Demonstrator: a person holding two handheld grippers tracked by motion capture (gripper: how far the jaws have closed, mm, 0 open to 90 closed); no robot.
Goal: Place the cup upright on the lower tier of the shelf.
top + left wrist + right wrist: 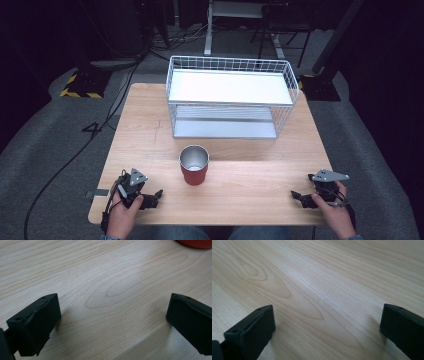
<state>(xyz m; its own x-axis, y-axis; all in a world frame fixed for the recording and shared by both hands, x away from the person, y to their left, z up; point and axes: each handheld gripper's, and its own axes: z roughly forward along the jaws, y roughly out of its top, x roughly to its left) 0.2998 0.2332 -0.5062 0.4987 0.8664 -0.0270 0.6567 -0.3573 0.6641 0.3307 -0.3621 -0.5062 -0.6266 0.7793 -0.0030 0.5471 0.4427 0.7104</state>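
Observation:
A red cup with a silver metal inside stands upright near the middle of the wooden table. My left gripper rests on the table at the front left, jaws wide open and pointing right toward the cup, nothing between them. In the left gripper view the open left gripper sits over bare wood, and the cup's red base peeks in at the top right corner. My right gripper lies at the front right, open and empty. The right gripper view shows that right gripper above bare wood grain.
A white wire basket rack with a flat white top shelf and a lower shelf stands at the back of the table, behind the cup. Cables run over the grey floor at the left. Table edges lie close to both hands.

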